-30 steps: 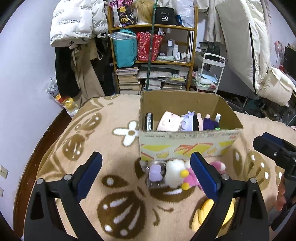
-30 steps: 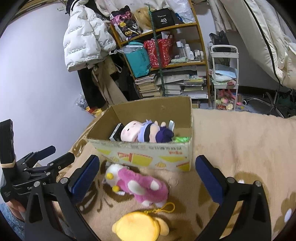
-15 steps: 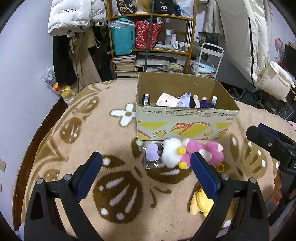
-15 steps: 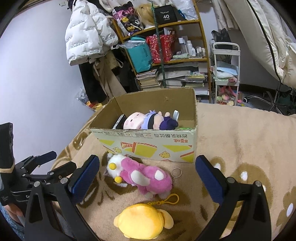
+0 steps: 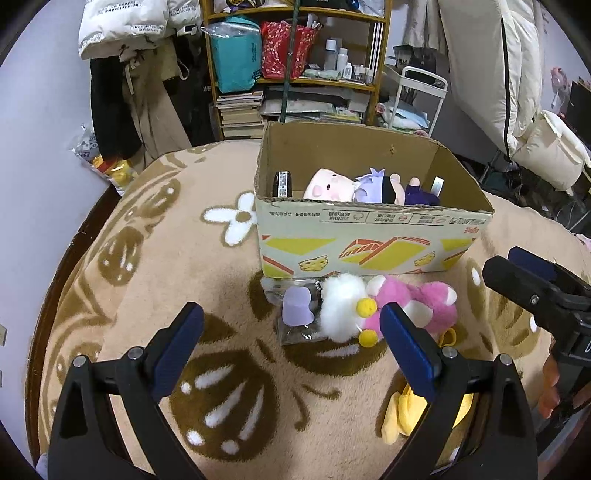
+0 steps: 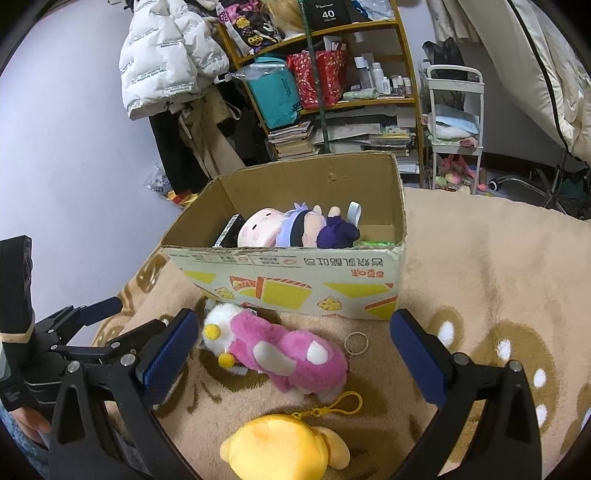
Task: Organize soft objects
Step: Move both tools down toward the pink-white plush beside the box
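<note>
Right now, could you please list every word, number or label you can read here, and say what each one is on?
"40": black box on the top shelf; smaller line beneath unreadable.
Cardboard box: red Chinese characters, upside down; stamps blurred.
White puffer jacket: repeated lettering, too small.
Teal bag: print too blurred.

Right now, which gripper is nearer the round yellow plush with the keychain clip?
Right. The right gripper hovers directly over the yellow plush; the left gripper sits farther off to its left.
</note>
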Motion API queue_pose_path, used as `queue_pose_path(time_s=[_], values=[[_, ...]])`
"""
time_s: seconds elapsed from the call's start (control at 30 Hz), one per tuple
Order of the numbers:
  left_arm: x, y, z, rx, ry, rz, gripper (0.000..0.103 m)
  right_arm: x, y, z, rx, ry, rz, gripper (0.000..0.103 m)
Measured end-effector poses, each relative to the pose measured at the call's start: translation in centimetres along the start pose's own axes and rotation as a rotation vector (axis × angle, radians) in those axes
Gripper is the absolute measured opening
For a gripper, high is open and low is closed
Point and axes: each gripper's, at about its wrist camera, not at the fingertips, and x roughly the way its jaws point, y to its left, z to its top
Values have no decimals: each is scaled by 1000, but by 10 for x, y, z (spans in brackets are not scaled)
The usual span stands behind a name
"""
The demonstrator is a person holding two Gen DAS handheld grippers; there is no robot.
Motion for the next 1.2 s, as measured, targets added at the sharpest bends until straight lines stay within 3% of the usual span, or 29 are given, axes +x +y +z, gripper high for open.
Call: queue_pose_path(time_s=[0.47, 0.93, 1.2], values=[[24, -5, 0, 6, 26, 31, 95, 26, -8, 2, 28, 48, -16, 103], [48, -12, -2, 23, 80, 16, 95, 53, -19, -3, 78, 127, -26, 103], [58, -18, -3, 45, 90, 4, 95, 72, -23, -13, 121, 228, 33, 103]])
